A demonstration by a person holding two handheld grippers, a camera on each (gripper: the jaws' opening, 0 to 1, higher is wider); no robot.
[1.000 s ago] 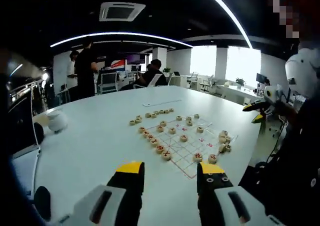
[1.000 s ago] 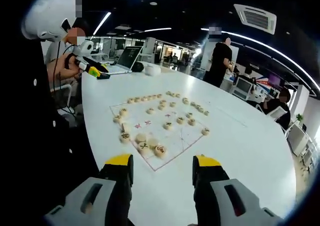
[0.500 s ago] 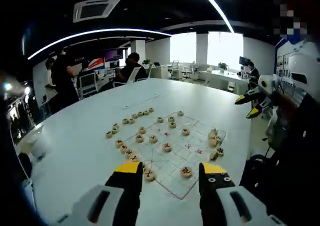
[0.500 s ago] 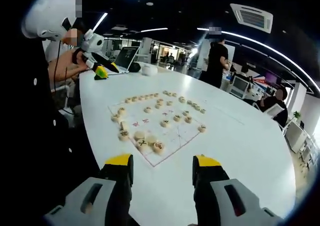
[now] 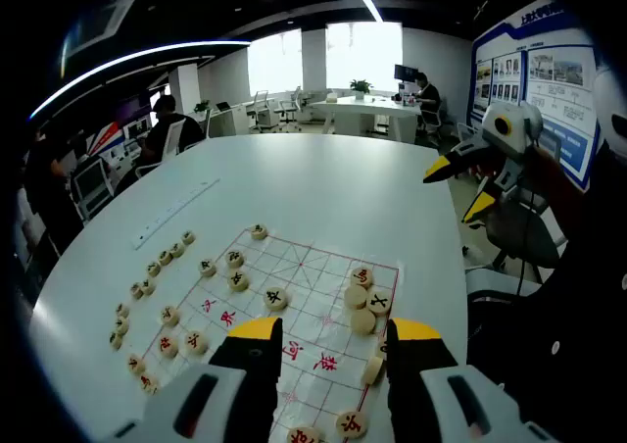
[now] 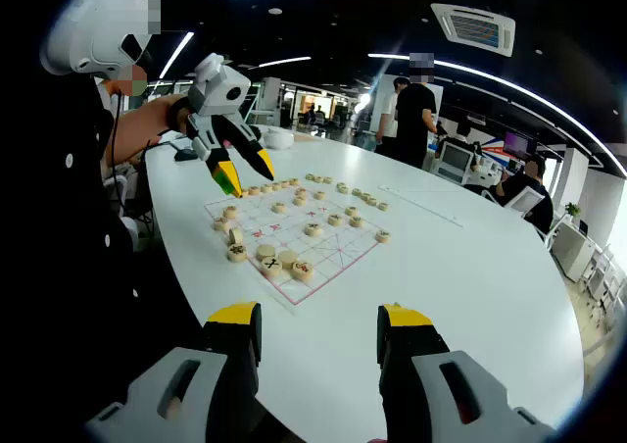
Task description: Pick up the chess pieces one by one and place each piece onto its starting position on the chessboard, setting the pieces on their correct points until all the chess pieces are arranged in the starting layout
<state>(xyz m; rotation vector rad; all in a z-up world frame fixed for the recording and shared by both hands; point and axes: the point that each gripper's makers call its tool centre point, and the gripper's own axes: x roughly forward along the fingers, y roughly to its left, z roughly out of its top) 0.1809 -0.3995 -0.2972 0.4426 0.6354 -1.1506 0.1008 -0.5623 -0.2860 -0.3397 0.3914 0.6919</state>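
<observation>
While both hand-held grippers gape empty, the left hand-held gripper (image 5: 328,337) hovers over the chessboard (image 5: 304,267), pieces (image 5: 362,301) beneath.

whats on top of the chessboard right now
Round wooden chess pieces lie scattered on the chessboard, with a cluster near one edge. The left gripper covers part of the near board.

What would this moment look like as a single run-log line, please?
left gripper: open, over chessboard | right gripper: open, short of board | chess pieces: scattered, none held
</observation>
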